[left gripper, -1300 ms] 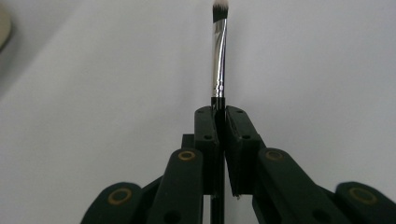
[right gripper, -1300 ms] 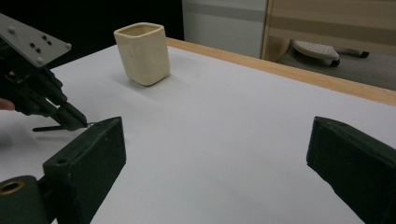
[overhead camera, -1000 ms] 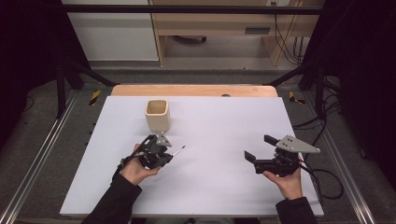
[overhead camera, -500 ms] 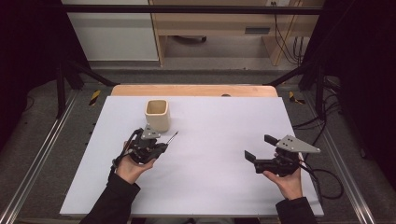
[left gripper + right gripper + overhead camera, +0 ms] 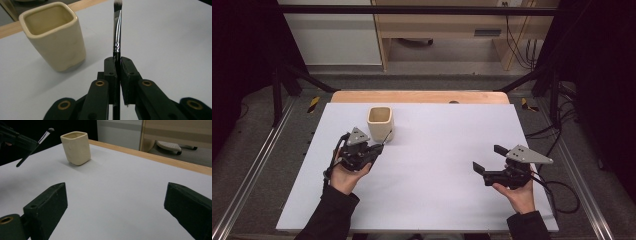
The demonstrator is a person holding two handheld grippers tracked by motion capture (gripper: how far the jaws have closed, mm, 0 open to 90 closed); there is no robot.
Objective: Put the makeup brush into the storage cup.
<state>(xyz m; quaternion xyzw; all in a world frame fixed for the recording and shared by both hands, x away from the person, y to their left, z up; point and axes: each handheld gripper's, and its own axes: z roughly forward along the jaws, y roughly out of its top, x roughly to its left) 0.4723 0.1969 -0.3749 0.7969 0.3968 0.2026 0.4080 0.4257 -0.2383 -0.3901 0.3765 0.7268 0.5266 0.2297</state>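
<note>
Left gripper [image 5: 374,148] is clamped on a thin makeup-type brush [image 5: 117,32], jaws pinched onto the black handle just below the metal ferrule, so the bristle tip sticks out ahead and a length of handle trails back between the jaw arms. I read that grip point as deliberate: holding near the ferrule leaves the tail end free to go down first. The brush sits off the white table sheet [image 5: 437,165], angled up and toward the cream square ceramic cup [image 5: 380,123], which stands upright near the far-left part of the sheet, just short of the wooden table edge [image 5: 422,96]. The bristle end is close beside the cup's right wall; from the high view I can't say for certain that they're apart, though the left gripper view shows a gap. Cup mouth is open and looks empty, so it's the obvious drop target for the brush. My guess at the step: carry to the cup, then tip the brush upright over the opening. Right gripper [image 5: 488,160] is wide open, holding nothing, parked low over the right side of the sheet, well apart from the cup and out of the way.
</note>
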